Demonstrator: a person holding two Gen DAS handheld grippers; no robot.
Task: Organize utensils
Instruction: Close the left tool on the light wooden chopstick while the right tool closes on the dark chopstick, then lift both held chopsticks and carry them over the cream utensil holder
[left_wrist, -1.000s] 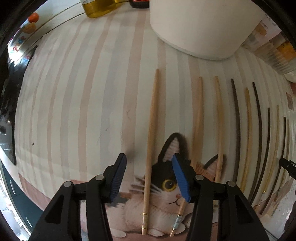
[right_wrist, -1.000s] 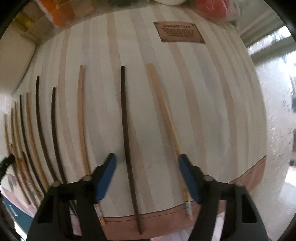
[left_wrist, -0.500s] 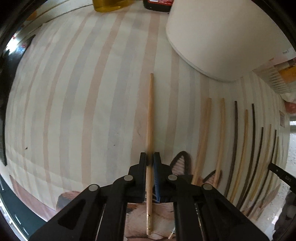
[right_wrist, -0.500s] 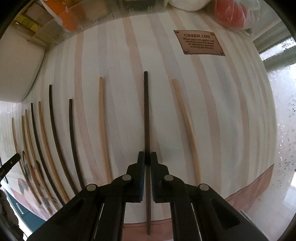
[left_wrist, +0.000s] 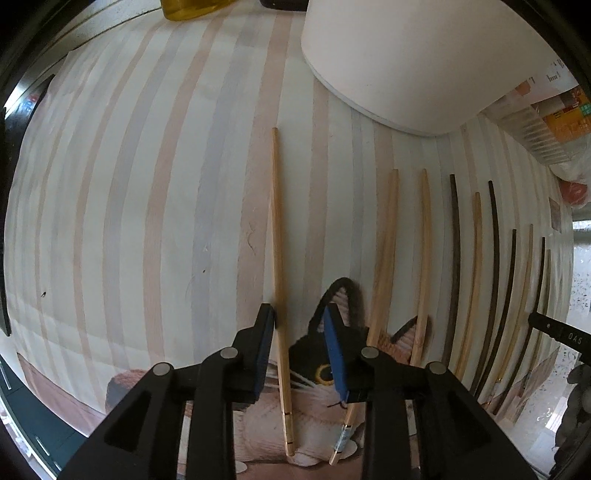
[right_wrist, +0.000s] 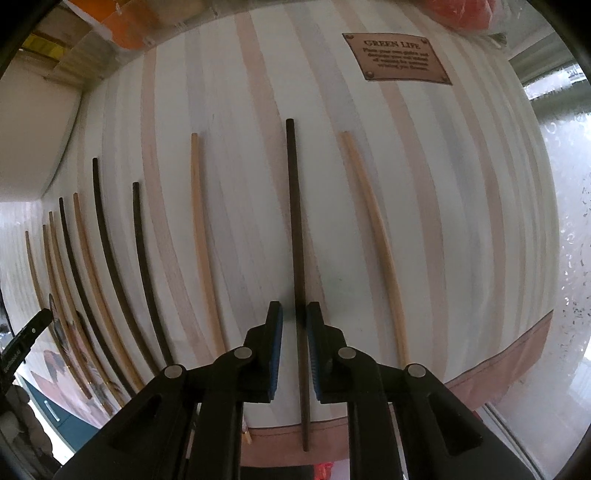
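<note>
Several light and dark chopsticks lie in a row on a striped mat. In the left wrist view my left gripper is open; a light wooden chopstick lies on the mat between its fingers, close to the left pad. In the right wrist view my right gripper is slightly open around a dark chopstick, with small gaps on both sides. Light chopsticks lie to either side of it.
A large white container stands at the back right in the left wrist view, a yellow bottle at the back. The mat carries a cat picture and a brown label. Packets line the far edge.
Half a second ago both grippers were shut on their chopsticks. Now both have opened, the left one wider, and the chopsticks lie on the mat.
</note>
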